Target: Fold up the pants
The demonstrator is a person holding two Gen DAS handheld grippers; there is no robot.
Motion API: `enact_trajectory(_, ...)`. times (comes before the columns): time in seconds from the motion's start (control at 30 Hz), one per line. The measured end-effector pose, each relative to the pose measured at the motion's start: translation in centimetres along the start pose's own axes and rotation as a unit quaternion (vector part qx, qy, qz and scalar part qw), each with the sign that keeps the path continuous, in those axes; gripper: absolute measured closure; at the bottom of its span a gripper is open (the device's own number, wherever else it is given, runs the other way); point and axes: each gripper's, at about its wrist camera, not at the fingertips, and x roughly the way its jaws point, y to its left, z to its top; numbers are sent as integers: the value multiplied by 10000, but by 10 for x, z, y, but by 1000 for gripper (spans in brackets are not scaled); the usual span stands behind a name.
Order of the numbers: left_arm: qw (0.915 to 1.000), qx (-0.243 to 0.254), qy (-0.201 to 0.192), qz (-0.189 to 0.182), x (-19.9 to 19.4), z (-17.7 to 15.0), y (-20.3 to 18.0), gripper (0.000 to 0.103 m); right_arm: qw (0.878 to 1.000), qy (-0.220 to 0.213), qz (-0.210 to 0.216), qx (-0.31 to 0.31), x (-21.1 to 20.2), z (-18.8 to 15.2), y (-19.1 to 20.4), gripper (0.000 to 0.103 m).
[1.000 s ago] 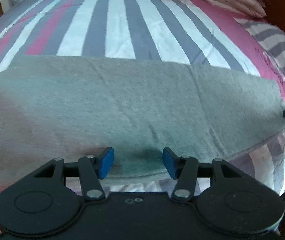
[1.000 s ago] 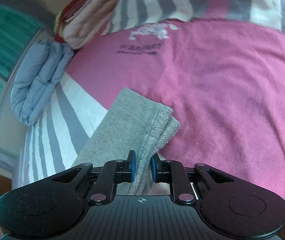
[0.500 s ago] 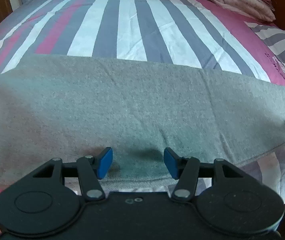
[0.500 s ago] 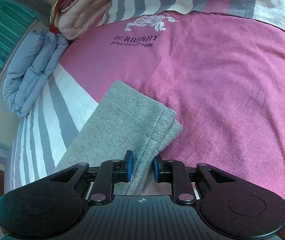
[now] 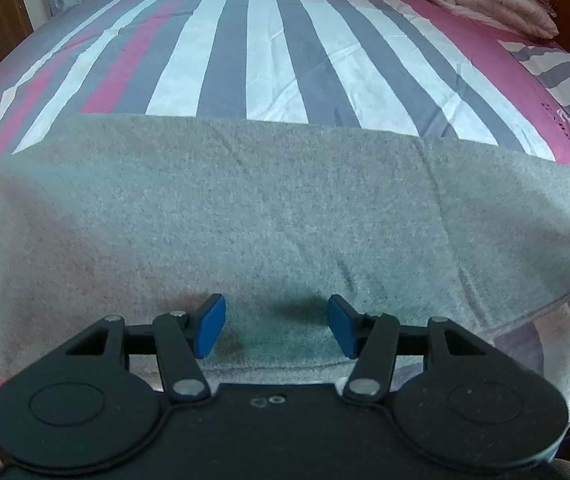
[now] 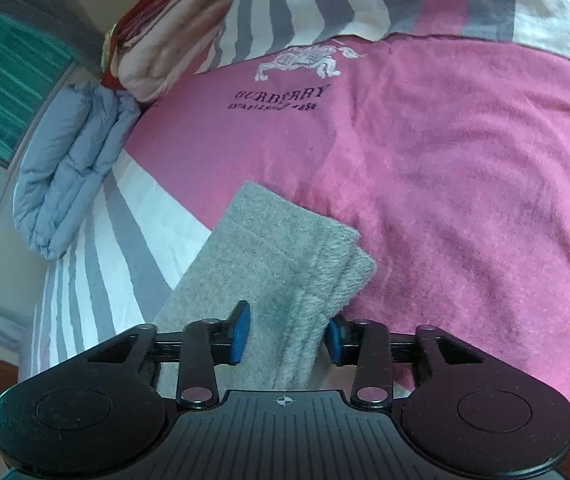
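Striped in pink, grey and white, the bed sheet (image 5: 269, 52) fills both views, with the grey pants (image 5: 285, 208) laid flat across its near part as a long band, their cuff end (image 6: 285, 256) resting on the pink area. Just above the near edge of the pants, the left gripper (image 5: 276, 326) hangs with its jaws spread wide. With its blue pads parted, the right gripper (image 6: 287, 334) straddles the cuff end without pinching it.

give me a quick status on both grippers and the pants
Left gripper open, low over the grey pants. Right gripper open, pads astride the pant-leg hem, not clamping. Pants flat across the striped bedsheet. Nothing in the way.
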Motion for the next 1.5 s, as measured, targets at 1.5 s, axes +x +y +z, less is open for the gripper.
enact_trajectory(1.5, 9852, -1632, -414, 317, -55, -9, 201, 53, 9004, 174, 2235, -3729, -70, -201, 275, 91)
